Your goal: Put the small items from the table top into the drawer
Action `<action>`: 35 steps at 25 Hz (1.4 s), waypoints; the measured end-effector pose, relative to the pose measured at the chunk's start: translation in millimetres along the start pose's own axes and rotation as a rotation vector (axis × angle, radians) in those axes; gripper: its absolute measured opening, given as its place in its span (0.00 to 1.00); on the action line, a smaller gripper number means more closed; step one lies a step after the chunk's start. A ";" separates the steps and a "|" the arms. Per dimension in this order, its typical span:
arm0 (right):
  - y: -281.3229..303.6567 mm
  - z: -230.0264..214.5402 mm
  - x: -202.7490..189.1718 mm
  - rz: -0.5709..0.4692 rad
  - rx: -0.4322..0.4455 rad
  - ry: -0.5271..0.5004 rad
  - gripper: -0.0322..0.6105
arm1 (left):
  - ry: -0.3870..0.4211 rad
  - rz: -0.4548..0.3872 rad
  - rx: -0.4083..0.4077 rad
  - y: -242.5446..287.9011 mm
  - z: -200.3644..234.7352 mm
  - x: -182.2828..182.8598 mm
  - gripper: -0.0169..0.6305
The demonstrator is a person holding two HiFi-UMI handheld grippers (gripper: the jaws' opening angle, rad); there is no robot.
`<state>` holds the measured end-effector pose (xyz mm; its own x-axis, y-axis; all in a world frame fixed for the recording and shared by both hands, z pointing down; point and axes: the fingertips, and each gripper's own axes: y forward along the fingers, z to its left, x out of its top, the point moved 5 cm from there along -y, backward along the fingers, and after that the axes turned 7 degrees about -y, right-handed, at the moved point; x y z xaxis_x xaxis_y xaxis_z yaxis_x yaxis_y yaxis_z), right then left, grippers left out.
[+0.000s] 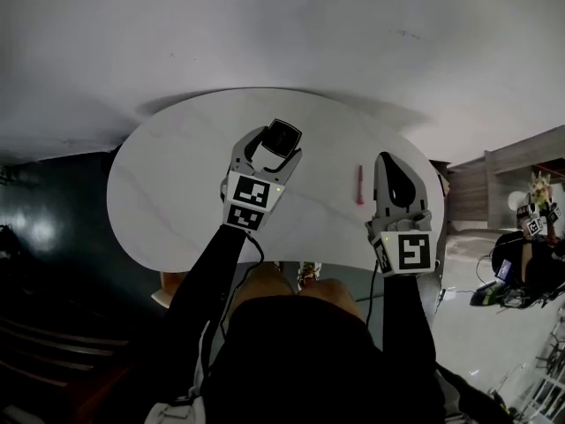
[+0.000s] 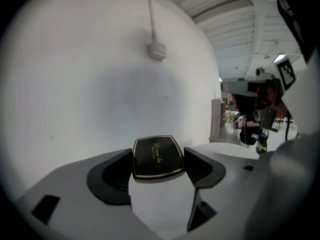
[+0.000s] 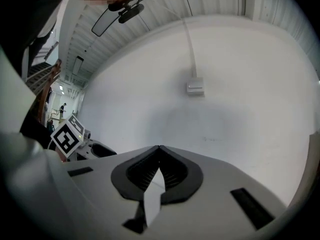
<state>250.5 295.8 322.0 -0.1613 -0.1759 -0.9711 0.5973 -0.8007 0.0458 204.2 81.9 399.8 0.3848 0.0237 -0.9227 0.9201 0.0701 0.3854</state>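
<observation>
A flat black box with a gold border [image 1: 284,133] is lifted off the white oval table [image 1: 168,184], and my left gripper [image 1: 274,149] is shut on it. In the left gripper view the black box [image 2: 156,155] fills the gap between both pads, and the left gripper [image 2: 159,167] points towards the white wall. A thin red stick-like item [image 1: 359,185] lies on the table between my two hands. My right gripper [image 1: 388,161] hovers just right of the red item, shut and empty; the right gripper [image 3: 159,148] has its tips touching. No drawer is in view.
A white wall with a small junction box [image 2: 157,50] and a cable duct stands behind the table. To the right of the table there is wooden furniture [image 1: 499,179] and clutter on the floor [image 1: 521,263]. My knees show at the table's near edge [image 1: 291,268].
</observation>
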 end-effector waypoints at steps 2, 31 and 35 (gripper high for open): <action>1.1 -0.2 4.2 -0.021 0.027 0.016 0.09 | -0.001 -0.038 0.017 -17.7 -10.1 16.9 0.55; 49.2 85.4 53.8 -0.180 0.358 0.050 0.09 | -0.037 -0.168 0.246 -150.4 -15.7 52.6 0.55; 57.4 114.1 63.2 -0.181 0.404 0.029 0.09 | -0.063 -0.188 0.288 -171.2 1.1 40.9 0.55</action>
<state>185.0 173.4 290.0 -0.2090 -0.0005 -0.9779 0.2059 -0.9776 -0.0435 62.5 69.8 296.1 0.2022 -0.0248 -0.9790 0.9549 -0.2167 0.2027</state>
